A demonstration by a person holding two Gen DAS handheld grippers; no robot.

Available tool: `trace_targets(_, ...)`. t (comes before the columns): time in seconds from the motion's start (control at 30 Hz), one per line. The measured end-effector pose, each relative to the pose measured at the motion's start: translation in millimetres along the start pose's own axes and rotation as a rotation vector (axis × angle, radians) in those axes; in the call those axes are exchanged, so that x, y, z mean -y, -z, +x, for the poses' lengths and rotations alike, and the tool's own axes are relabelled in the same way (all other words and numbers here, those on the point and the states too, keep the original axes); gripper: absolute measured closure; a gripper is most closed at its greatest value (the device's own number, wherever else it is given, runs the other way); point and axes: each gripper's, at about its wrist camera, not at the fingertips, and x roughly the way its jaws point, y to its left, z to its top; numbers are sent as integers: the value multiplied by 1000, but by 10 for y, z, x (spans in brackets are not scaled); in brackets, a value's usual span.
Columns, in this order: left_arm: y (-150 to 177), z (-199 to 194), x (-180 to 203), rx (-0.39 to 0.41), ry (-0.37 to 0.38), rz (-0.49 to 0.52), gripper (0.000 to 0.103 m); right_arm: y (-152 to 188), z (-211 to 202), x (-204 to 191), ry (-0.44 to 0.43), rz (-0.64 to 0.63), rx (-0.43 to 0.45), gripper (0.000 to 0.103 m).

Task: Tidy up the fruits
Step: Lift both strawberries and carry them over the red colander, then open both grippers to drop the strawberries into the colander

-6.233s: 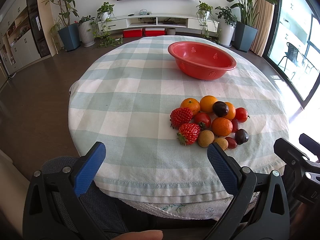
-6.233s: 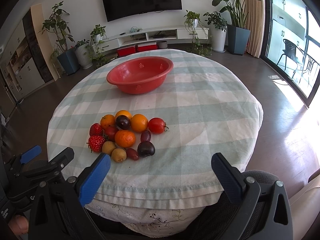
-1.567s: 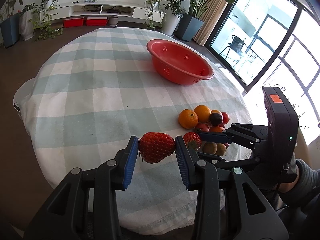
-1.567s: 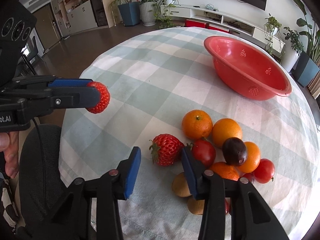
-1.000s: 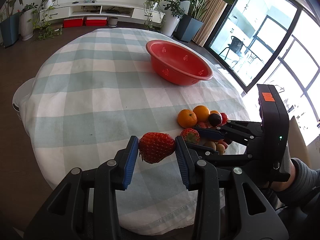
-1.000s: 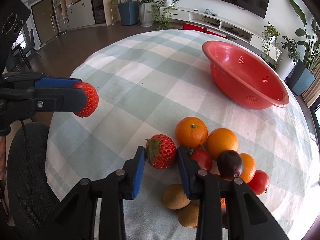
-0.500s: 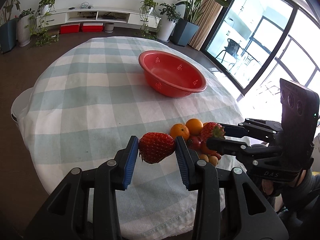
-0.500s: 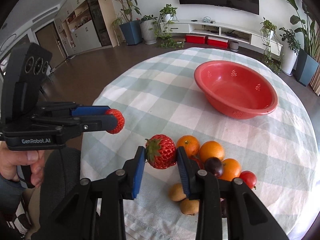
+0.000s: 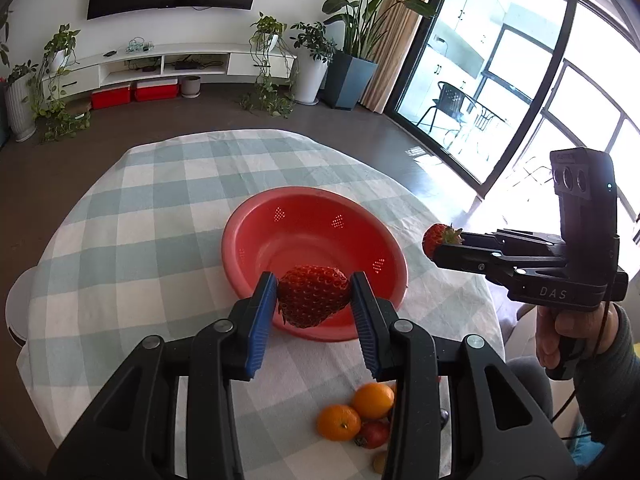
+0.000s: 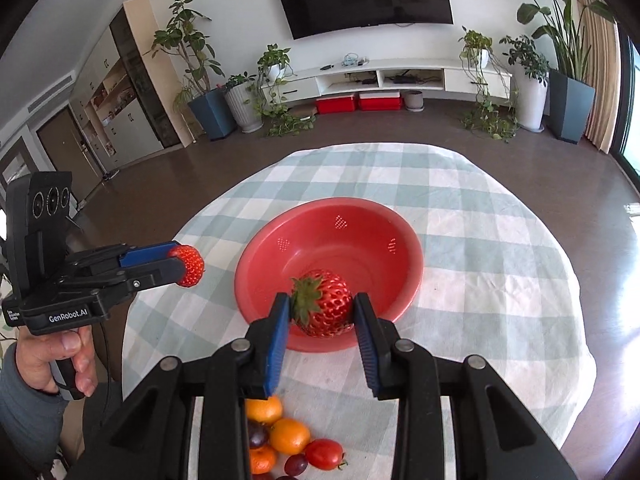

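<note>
My left gripper [image 9: 313,299] is shut on a strawberry [image 9: 310,295] and holds it in the air at the near rim of the empty red bowl [image 9: 280,236]. My right gripper [image 10: 321,309] is shut on a second strawberry [image 10: 325,303], also raised at the near rim of the bowl [image 10: 360,240]. Each gripper shows in the other's view: the right one at the bowl's right [image 9: 438,240], the left one at the bowl's left [image 10: 188,266]. The remaining fruit pile, with oranges [image 9: 338,422] [image 10: 289,436], a tomato [image 10: 324,454] and dark plums, lies on the cloth below the grippers.
The round table has a green-and-white checked cloth [image 9: 132,240] [image 10: 500,280]. Its edges drop off all round to a dark floor. Potted plants, a low TV shelf and glass doors stand far behind.
Both grippers have risen and moved forward from the fruit pile to the bowl's near rim, each still holding its strawberry. The fruit pile now lies below and behind the fingers.
</note>
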Motion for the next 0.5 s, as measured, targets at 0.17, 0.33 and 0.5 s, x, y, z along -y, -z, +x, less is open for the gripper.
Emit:
trace_targets(0.17, -255, 616, -29, -78, -41, 21, 68, -158, 381, 187, -32, 44, -82, 68)
trace_targets(0.33, -294, 1078, -13, -154, -90, 57, 68, -225, 725, 253, -25, 54, -152, 68)
trace_targets(0.5, -257, 1329, -12, -194, -112, 78, 68, -185, 995, 235, 39, 2, -218, 68)
